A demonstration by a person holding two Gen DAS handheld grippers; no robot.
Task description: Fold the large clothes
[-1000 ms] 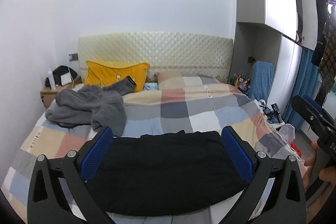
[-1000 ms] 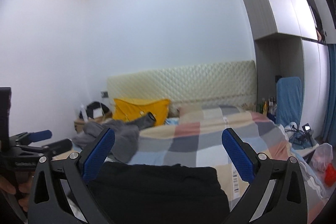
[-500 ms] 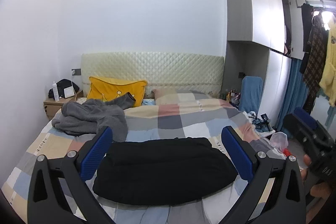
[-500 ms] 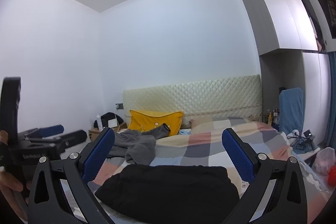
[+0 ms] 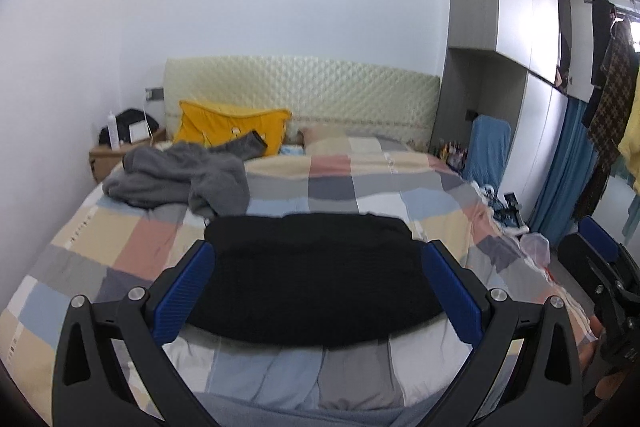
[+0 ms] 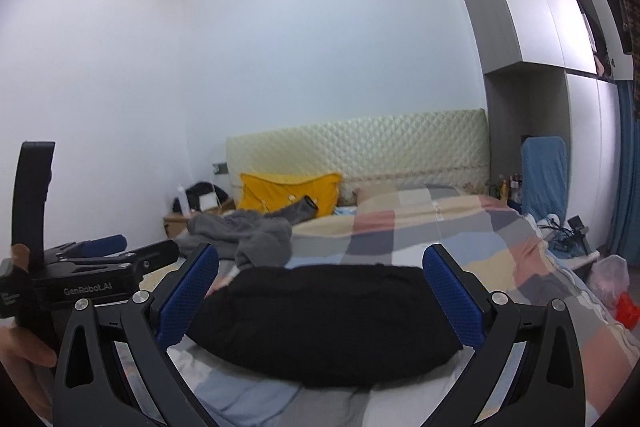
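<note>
The left gripper (image 5: 318, 291) and the right gripper (image 6: 320, 297) hang over the foot of a bed, each with its blue-padded fingers spread wide and gripping nothing. A folded black garment (image 5: 316, 275) lies flat on the checked bedspread (image 5: 344, 187) near the foot, apart from both tools. Further up the bed sits a crumpled grey garment (image 5: 180, 179), just in front of a yellow pillow (image 5: 228, 127) that leans on the quilted cream headboard (image 5: 300, 91). A wooden nightstand (image 5: 108, 157) stands beside the bed against the white wall; a grey wardrobe (image 5: 508, 27), a blue-draped chair (image 5: 486, 147) and a blue curtain (image 5: 564, 163) fill the other side of the room. A hand (image 6: 24, 359) holds the left tool at the edge of the right camera's view. Compared with half a second ago, both cameras sit closer to and lower over the black garment, which has not moved or changed shape.
</note>
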